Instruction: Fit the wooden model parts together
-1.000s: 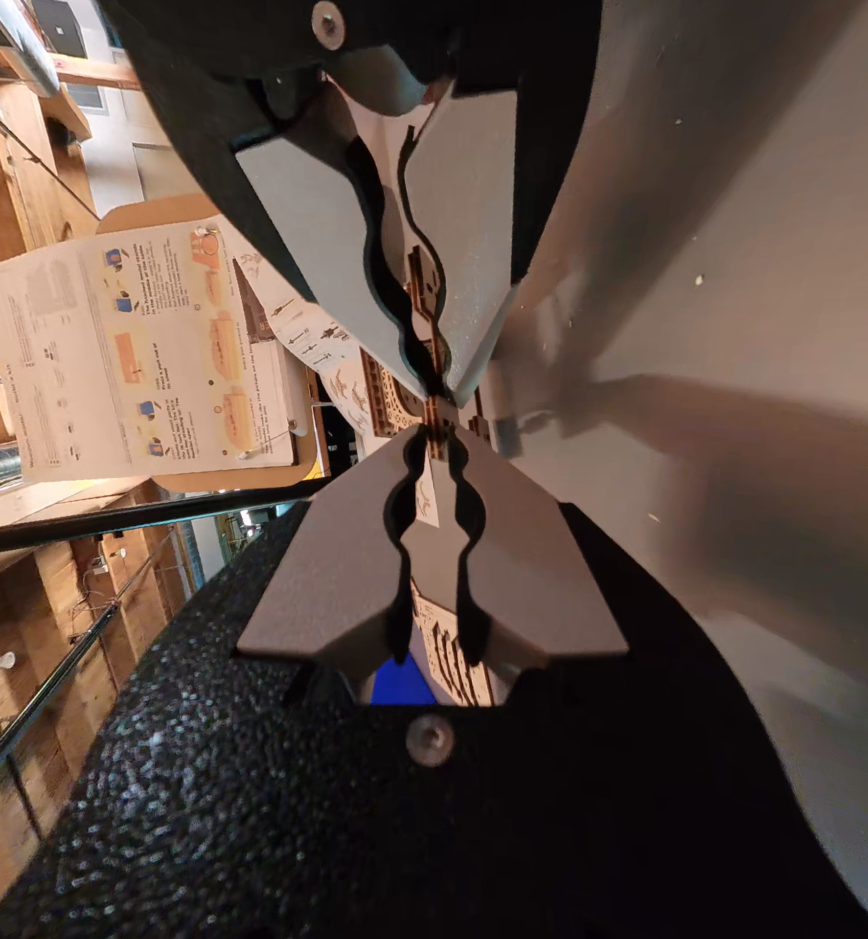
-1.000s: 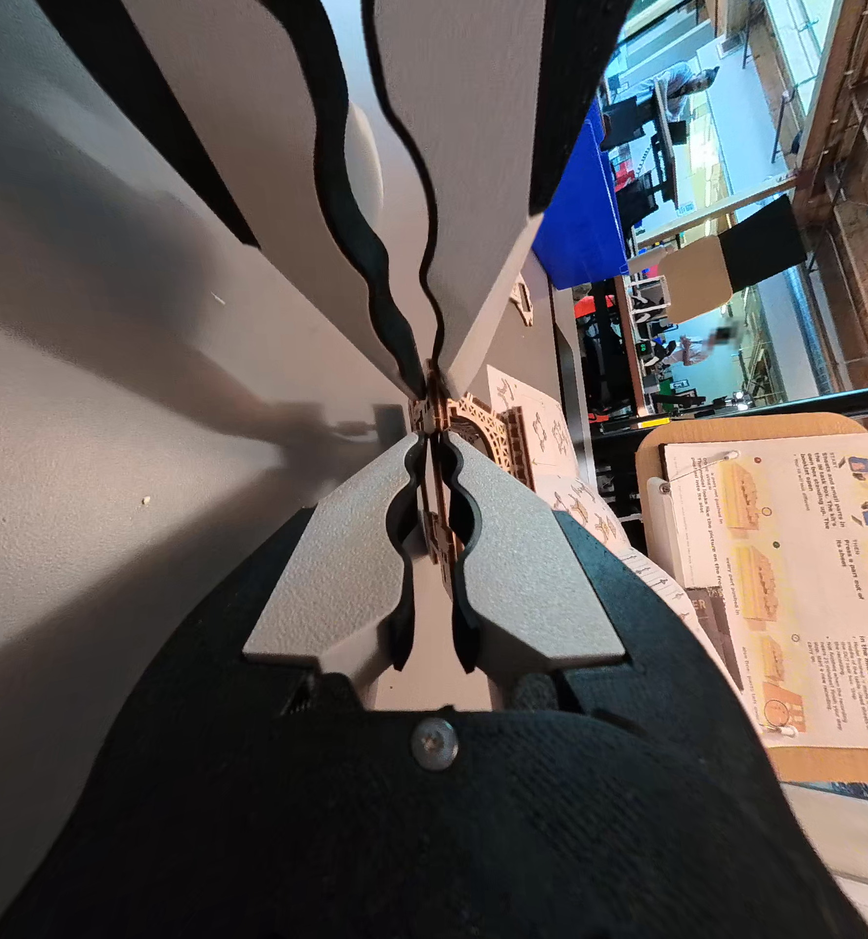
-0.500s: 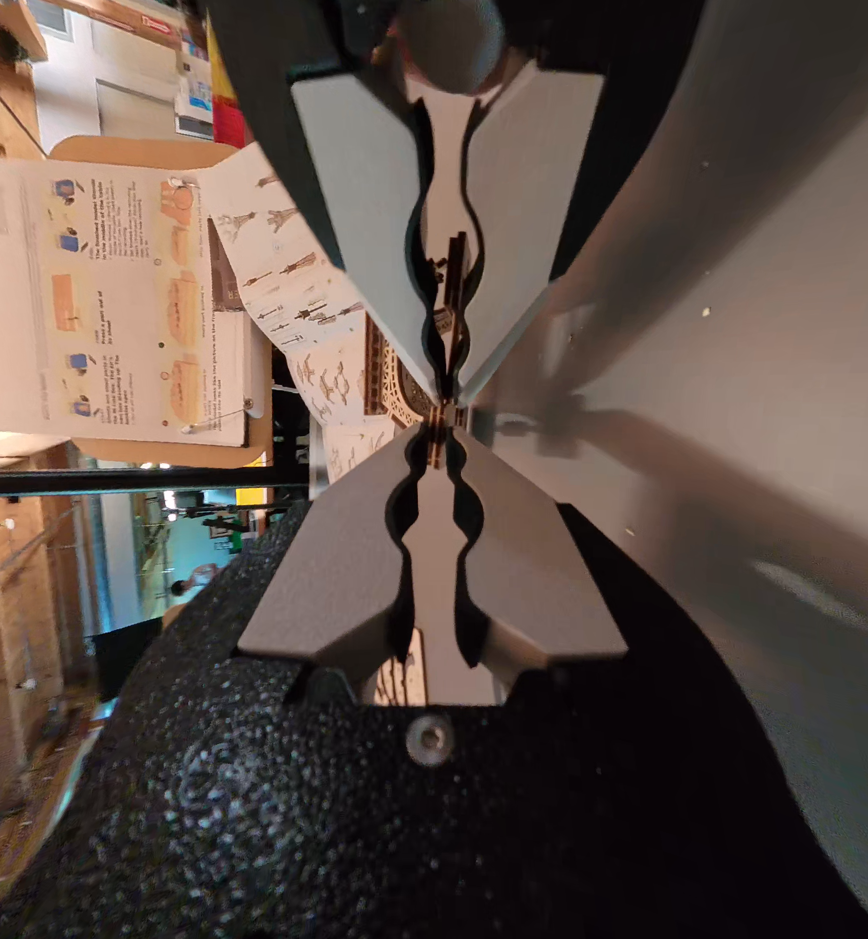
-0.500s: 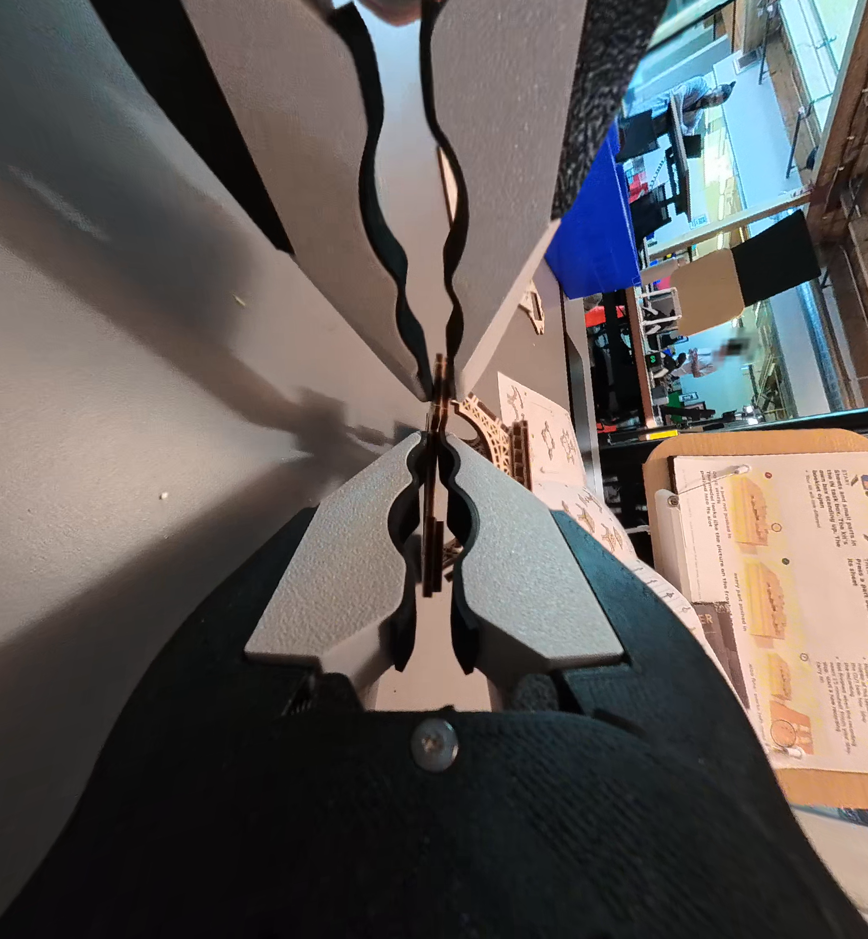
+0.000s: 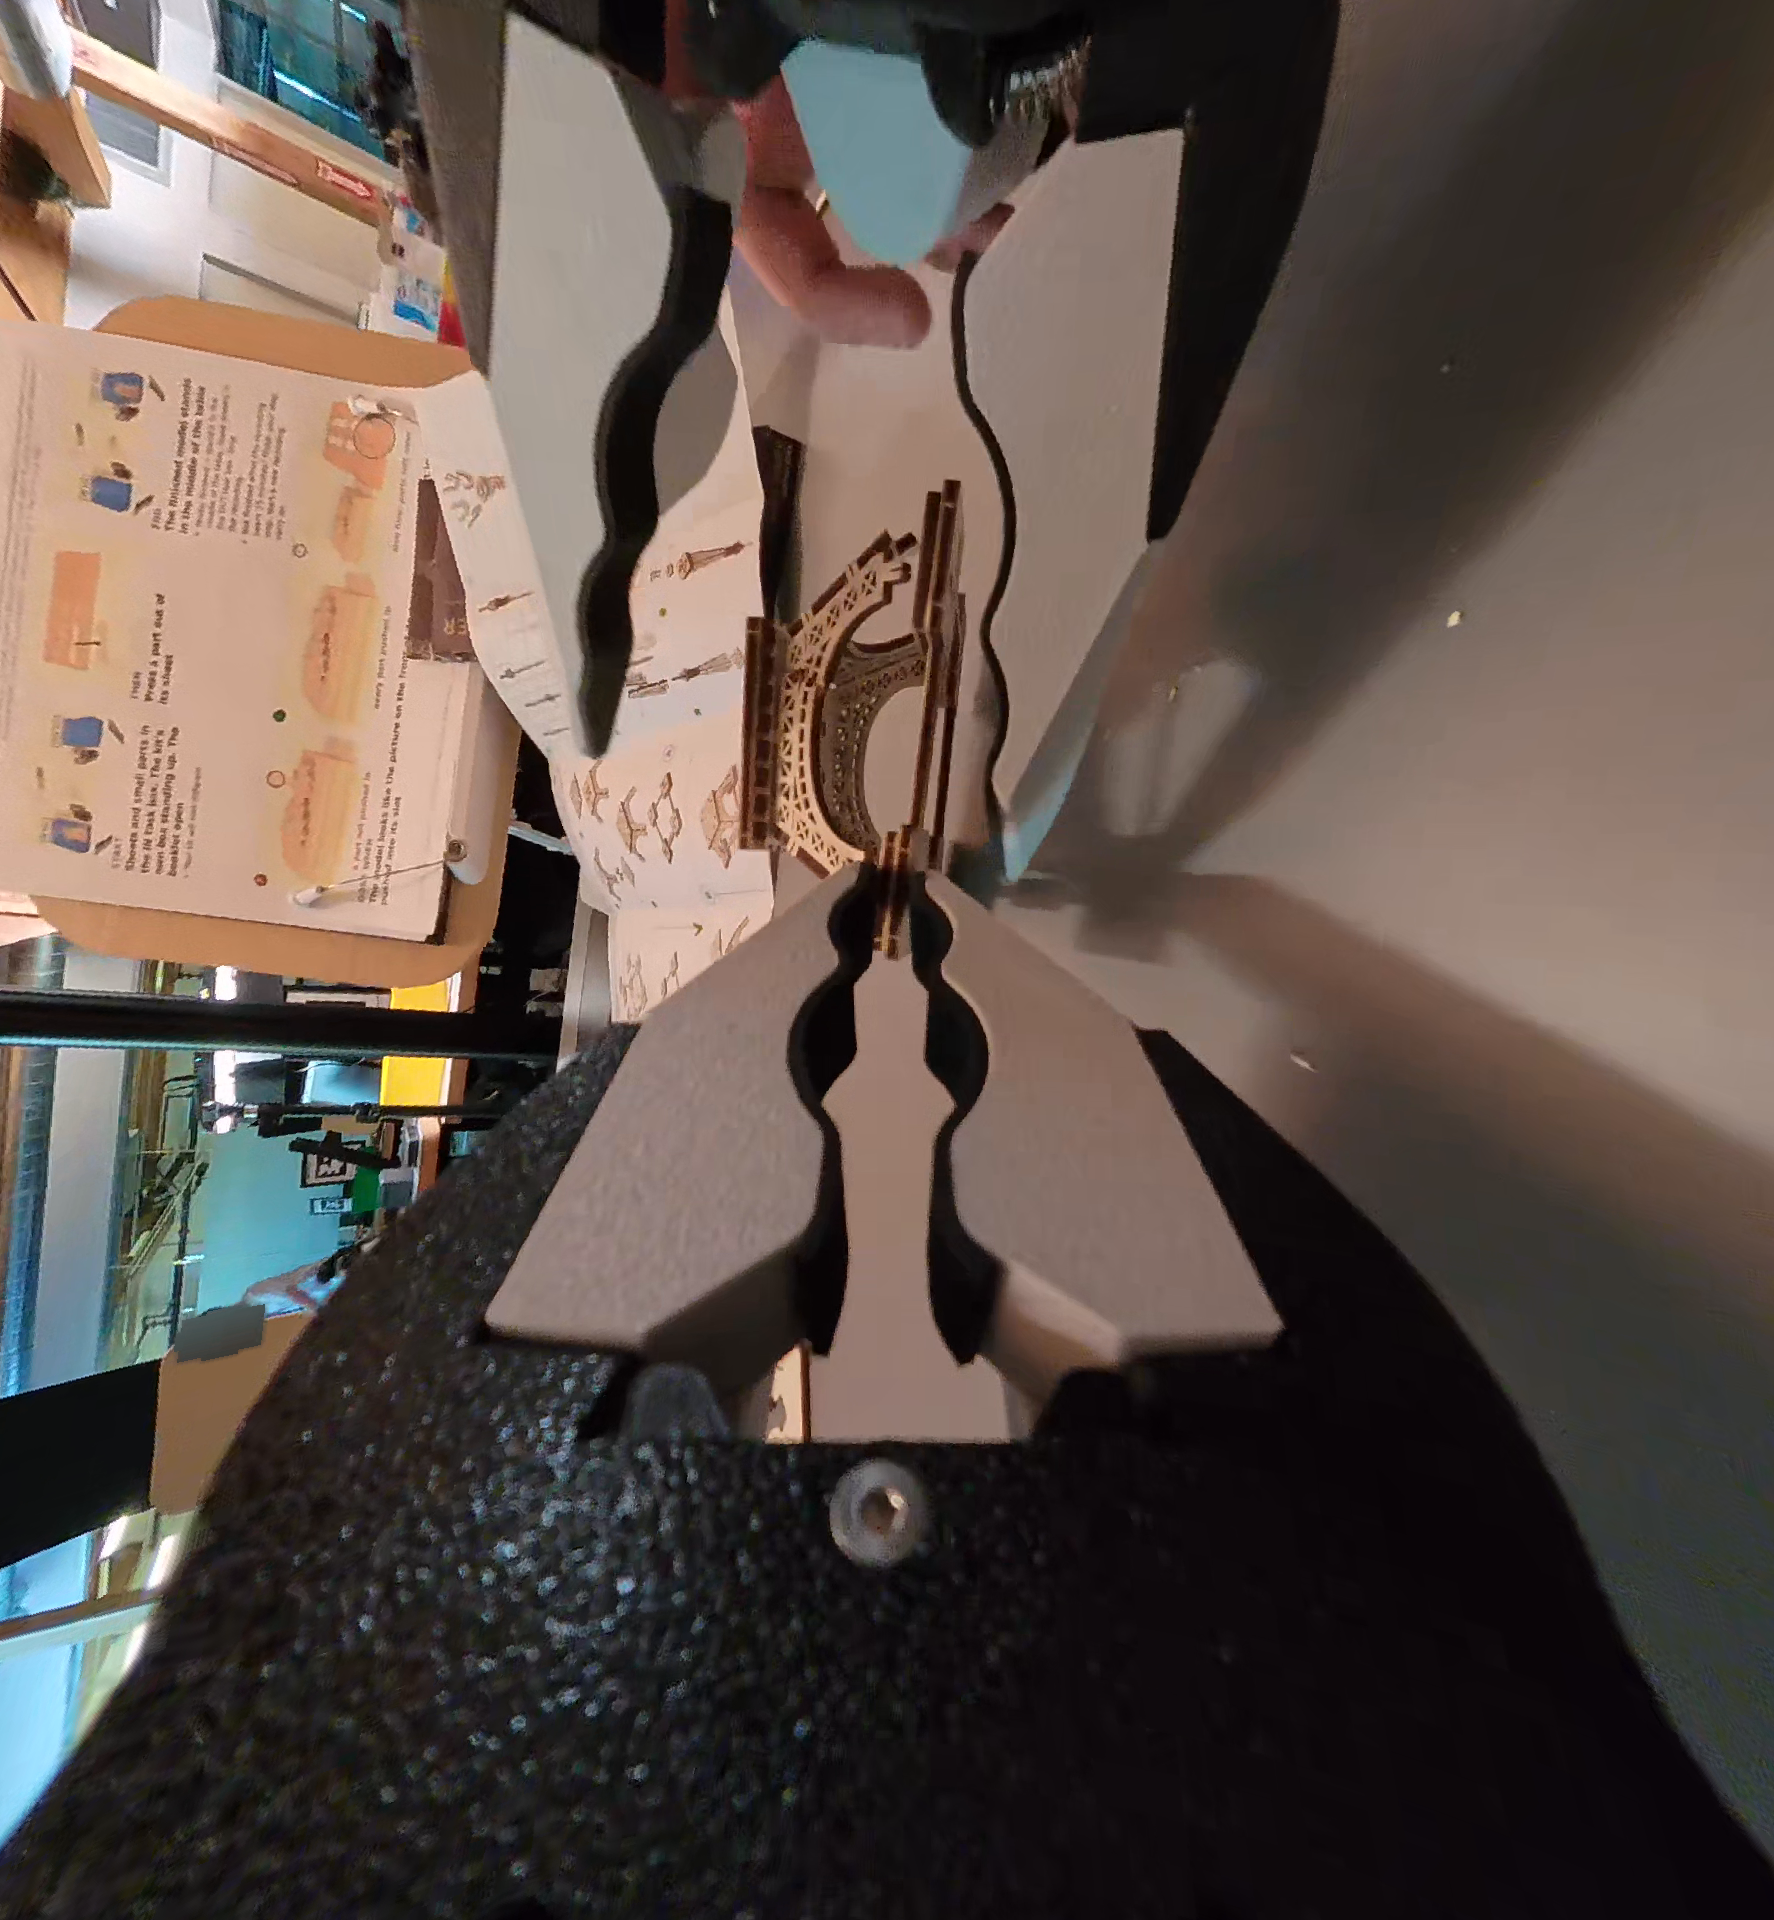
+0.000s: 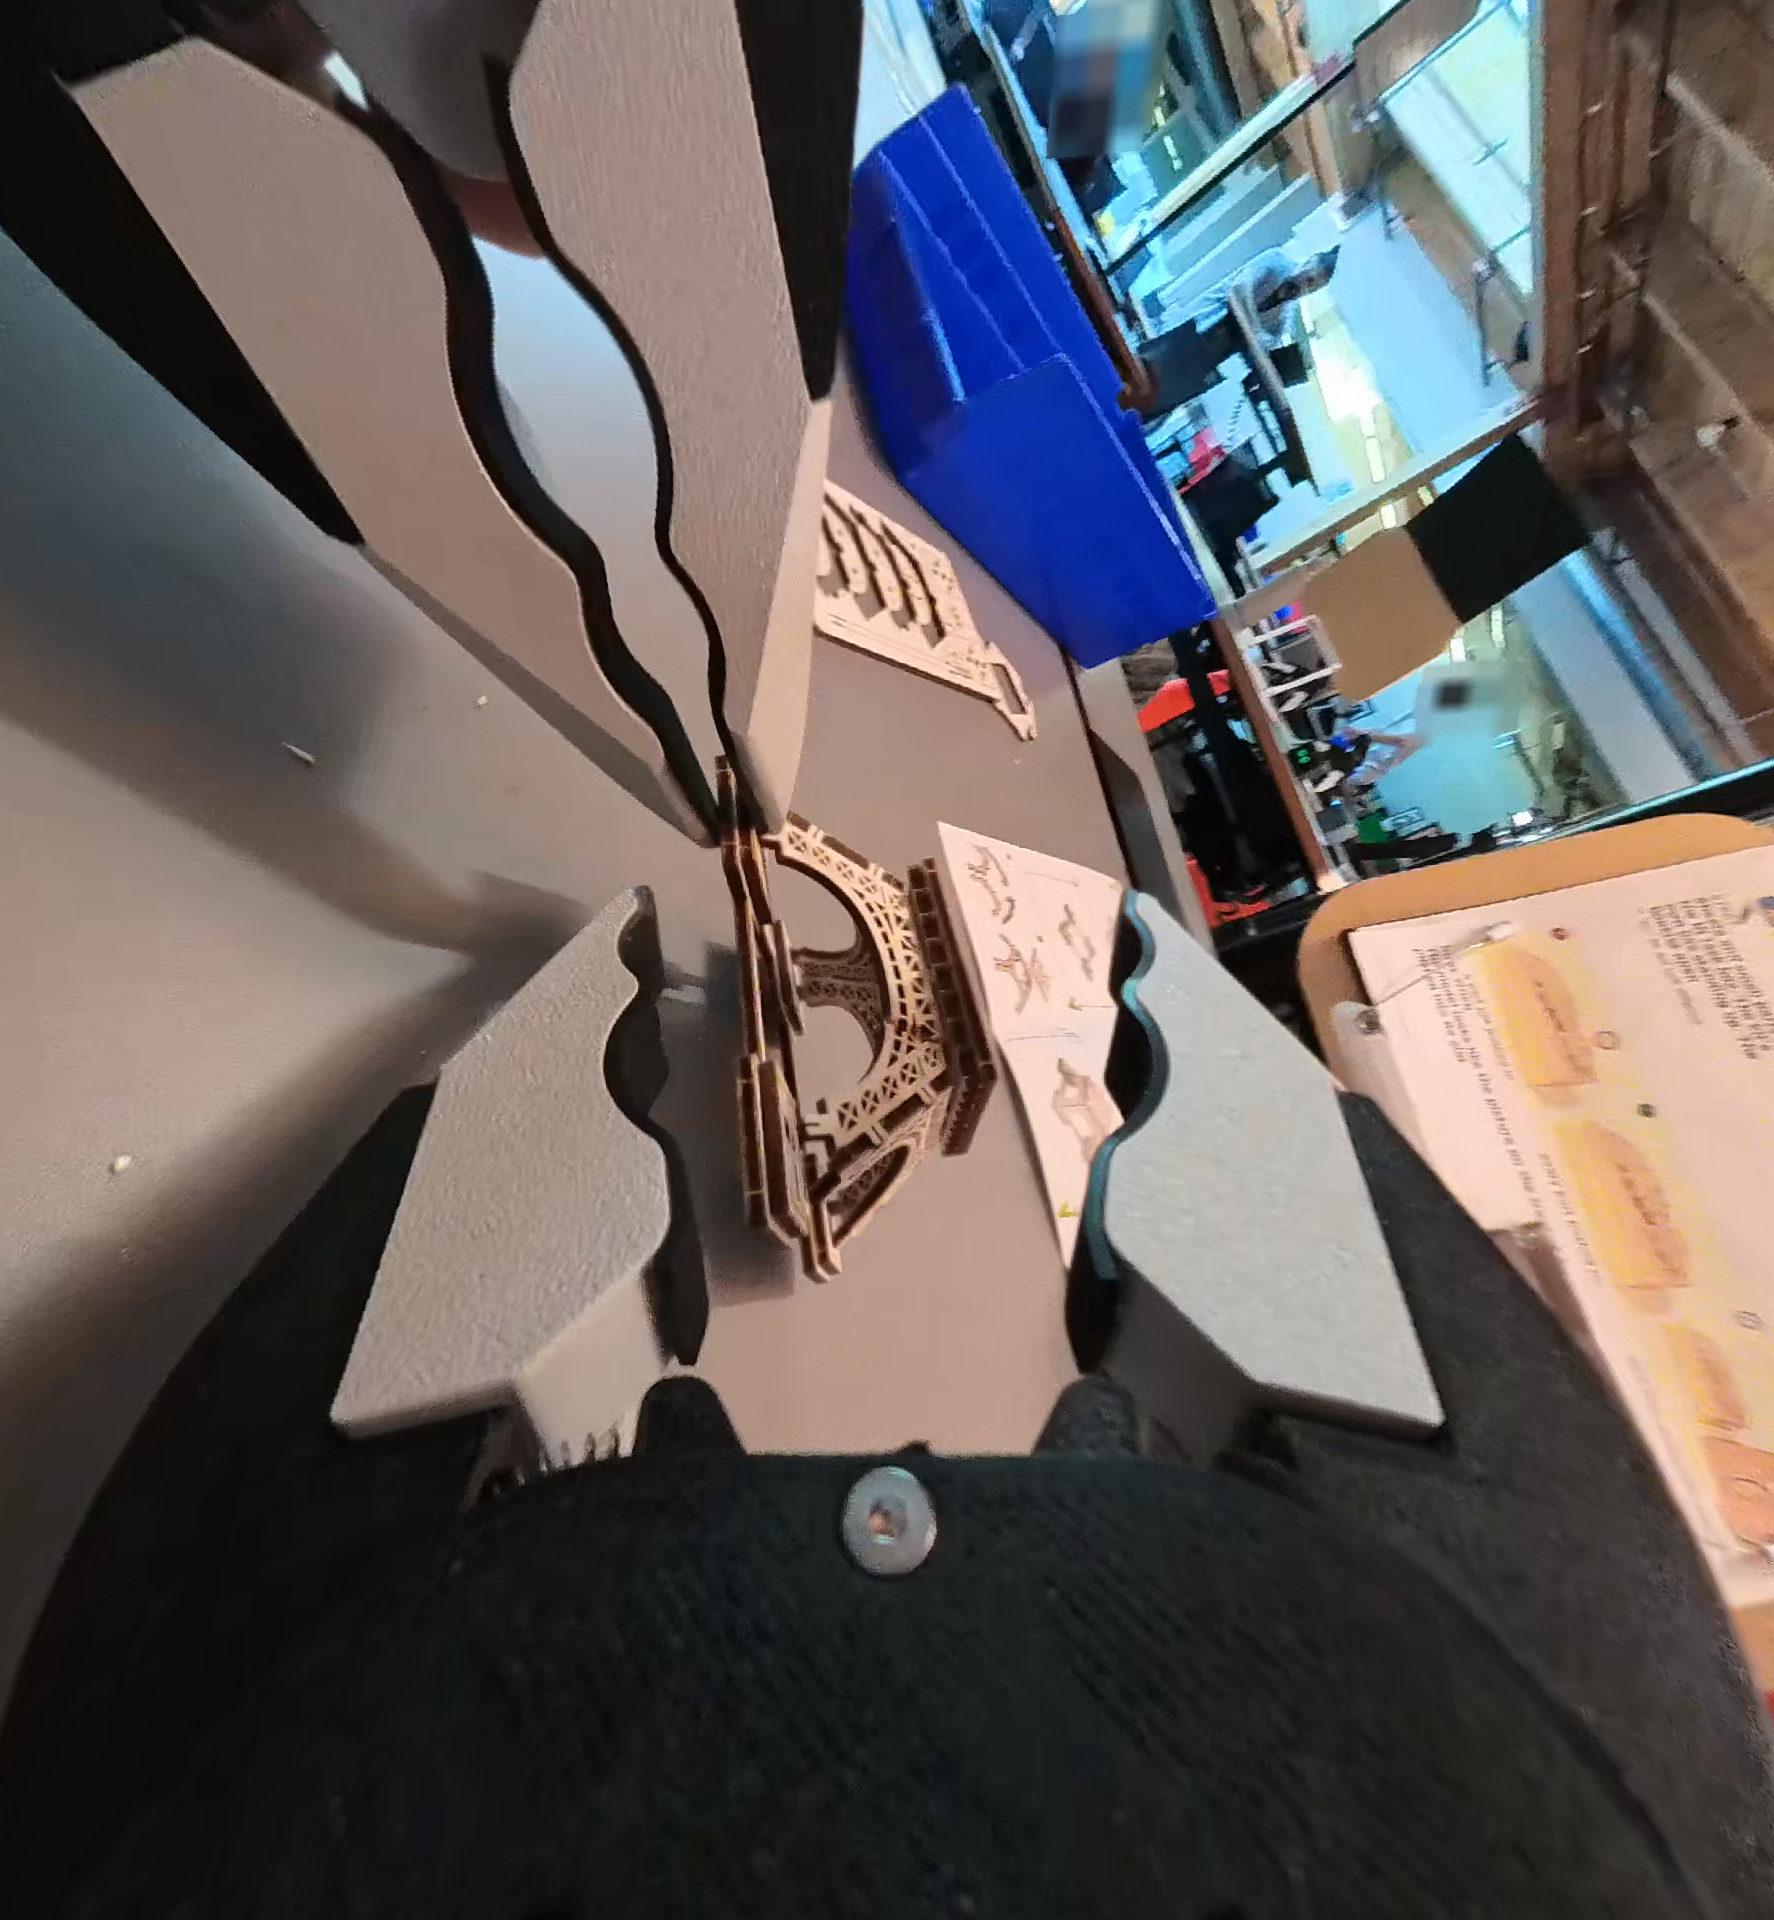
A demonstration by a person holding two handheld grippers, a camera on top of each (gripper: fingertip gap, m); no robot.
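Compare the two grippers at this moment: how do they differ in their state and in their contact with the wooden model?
The left gripper is shut, pinching an edge of the wooden model; the right gripper is open, its fingers apart on either side of the model without touching it. Both have grey wavy-edged fingers and point at the model.
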